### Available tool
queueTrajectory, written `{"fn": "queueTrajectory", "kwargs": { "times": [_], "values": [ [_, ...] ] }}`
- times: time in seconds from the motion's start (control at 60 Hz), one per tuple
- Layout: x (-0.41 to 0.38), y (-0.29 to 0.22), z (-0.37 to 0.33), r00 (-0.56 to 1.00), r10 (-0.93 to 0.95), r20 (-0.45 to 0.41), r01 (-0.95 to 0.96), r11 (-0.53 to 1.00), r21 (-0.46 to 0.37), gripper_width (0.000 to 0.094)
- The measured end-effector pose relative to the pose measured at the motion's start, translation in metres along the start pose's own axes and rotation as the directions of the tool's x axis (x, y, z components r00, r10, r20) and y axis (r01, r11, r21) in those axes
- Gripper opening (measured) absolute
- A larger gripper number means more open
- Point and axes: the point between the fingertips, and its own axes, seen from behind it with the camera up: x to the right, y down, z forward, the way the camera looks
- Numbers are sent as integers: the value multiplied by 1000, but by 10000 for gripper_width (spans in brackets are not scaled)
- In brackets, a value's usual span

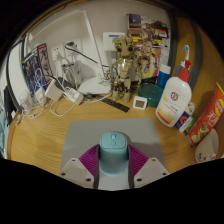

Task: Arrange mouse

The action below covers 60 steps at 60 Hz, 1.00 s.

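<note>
A light teal computer mouse sits between my gripper's two fingers, with its front end pointing away over the wooden desk. My gripper is shut on the mouse, and the magenta pads press against both its sides. The mouse is held just above the desk's near part. Its rear half is hidden behind the gripper body.
A white lotion pump bottle stands right of centre, with a red snack bag beyond it. A small white clock, a black remote, white chargers and cables and a toy robot figure crowd the back.
</note>
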Motion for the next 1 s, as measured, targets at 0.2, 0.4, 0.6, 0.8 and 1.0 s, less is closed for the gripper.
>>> {"fn": "queueTrajectory", "kwargs": {
  "times": [0.2, 0.4, 0.6, 0.8, 1.0],
  "values": [
    [8, 3, -3, 998, -27, -57, 26, 999, -32, 659],
    [2, -13, -61, 996, -10, -88, 11, 1000, 12, 857],
    [-22, -53, -162, 991, -34, -126, 46, 994, 97, 861],
    [-73, -72, -236, 995, -20, -99, 39, 980, 194, 859],
    [-126, -59, -280, 997, -34, -70, 49, 972, 228, 862]
  ]
}}
